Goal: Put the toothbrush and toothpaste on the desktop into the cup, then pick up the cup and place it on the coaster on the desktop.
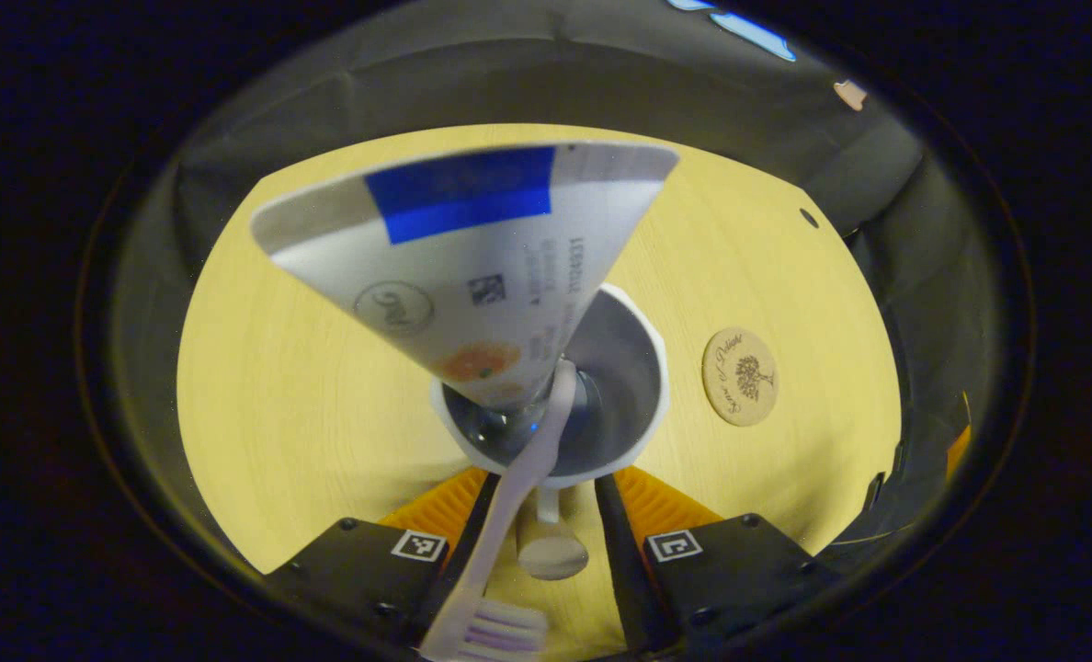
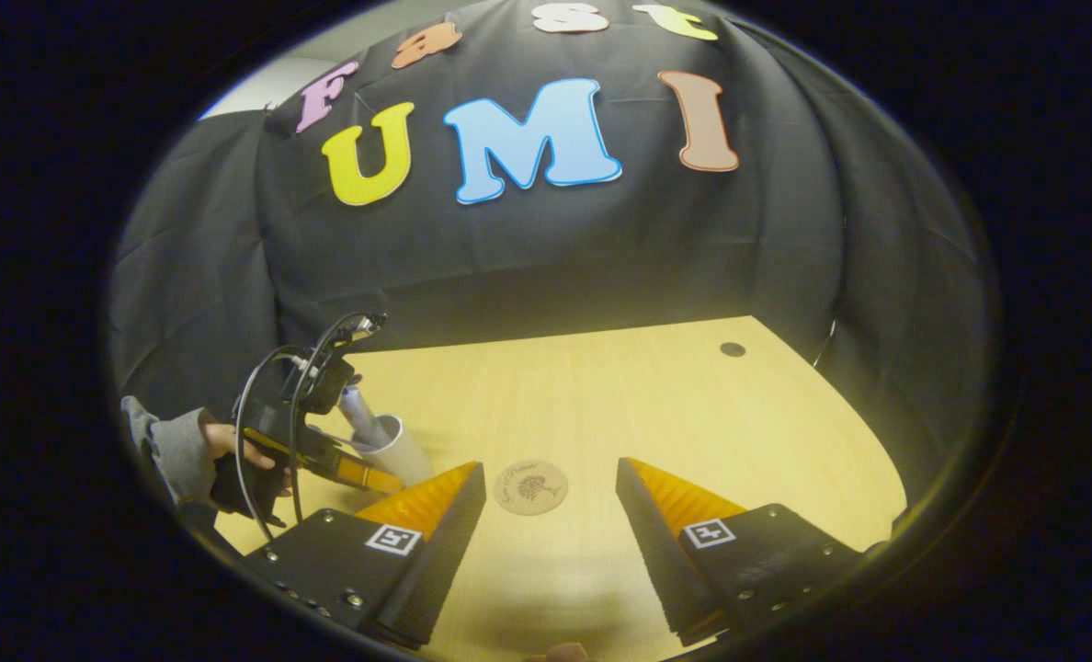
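A white cup (image 1: pixel 645 368) stands on the wooden desktop (image 1: pixel 279 386) with a white toothpaste tube (image 1: pixel 472 248) and a pale toothbrush (image 1: pixel 520 473) inside it. The brush head leans out toward me over one finger. My left gripper (image 1: pixel 544 480) reaches the cup from its near side and straddles the cup's handle (image 1: pixel 551 547). Its fingers are apart and a strip of table shows beside the handle. The round cork coaster (image 1: pixel 739 377) lies bare just right of the cup. In the right gripper view my right gripper (image 2: pixel 551 462) hovers open over the desk, with the coaster (image 2: pixel 530 486) between its fingertips and the cup (image 2: pixel 397 448) to the left.
A person's hand (image 2: pixel 233 450) in a grey sleeve holds the left gripper (image 2: pixel 362 473) at the desk's left side. A small dark hole (image 2: pixel 733 349) sits near the desk's far right corner. Black cloth walls surround the desk on the far and right sides.
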The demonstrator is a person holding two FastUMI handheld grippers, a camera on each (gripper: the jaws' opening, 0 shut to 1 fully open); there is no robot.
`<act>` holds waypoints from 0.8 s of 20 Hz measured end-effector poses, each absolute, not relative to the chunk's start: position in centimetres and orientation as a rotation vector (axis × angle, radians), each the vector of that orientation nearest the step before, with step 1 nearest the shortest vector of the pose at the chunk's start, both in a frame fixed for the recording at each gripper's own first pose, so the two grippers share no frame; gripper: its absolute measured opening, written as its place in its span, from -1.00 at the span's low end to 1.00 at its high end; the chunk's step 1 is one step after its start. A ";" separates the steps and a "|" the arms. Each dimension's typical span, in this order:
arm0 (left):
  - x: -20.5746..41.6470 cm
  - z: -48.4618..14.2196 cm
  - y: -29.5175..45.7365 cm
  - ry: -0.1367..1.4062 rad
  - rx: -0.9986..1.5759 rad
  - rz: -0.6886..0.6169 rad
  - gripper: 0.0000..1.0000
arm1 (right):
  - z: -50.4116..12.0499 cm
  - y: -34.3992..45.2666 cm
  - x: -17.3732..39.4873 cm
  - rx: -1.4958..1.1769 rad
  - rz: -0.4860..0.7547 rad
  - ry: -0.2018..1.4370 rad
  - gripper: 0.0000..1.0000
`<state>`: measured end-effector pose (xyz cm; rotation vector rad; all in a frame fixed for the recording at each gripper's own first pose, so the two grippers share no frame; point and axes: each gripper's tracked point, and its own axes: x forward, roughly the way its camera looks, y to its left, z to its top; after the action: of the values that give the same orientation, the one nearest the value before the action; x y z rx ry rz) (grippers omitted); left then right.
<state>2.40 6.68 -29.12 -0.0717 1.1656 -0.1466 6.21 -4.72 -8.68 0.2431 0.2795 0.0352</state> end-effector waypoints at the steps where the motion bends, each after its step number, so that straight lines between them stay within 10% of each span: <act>1: 2.3 -29.3 6.7 1.177 -0.066 -0.144 0.15 | -9.3 -5.2 6.1 0.255 0.031 0.291 0.67; 3: 2.4 -29.4 6.8 1.173 -0.060 -0.137 -0.14 | -9.7 -5.2 6.1 0.280 0.030 0.303 0.67; 16: 2.0 -26.6 -3.5 1.085 0.016 -0.302 -0.19 | -9.8 -7.9 5.1 0.315 -0.013 0.294 0.76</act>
<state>1.97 -3.50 -26.65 0.0159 1.0849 -0.3020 5.10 -7.85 -9.81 0.3153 0.2940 -0.0128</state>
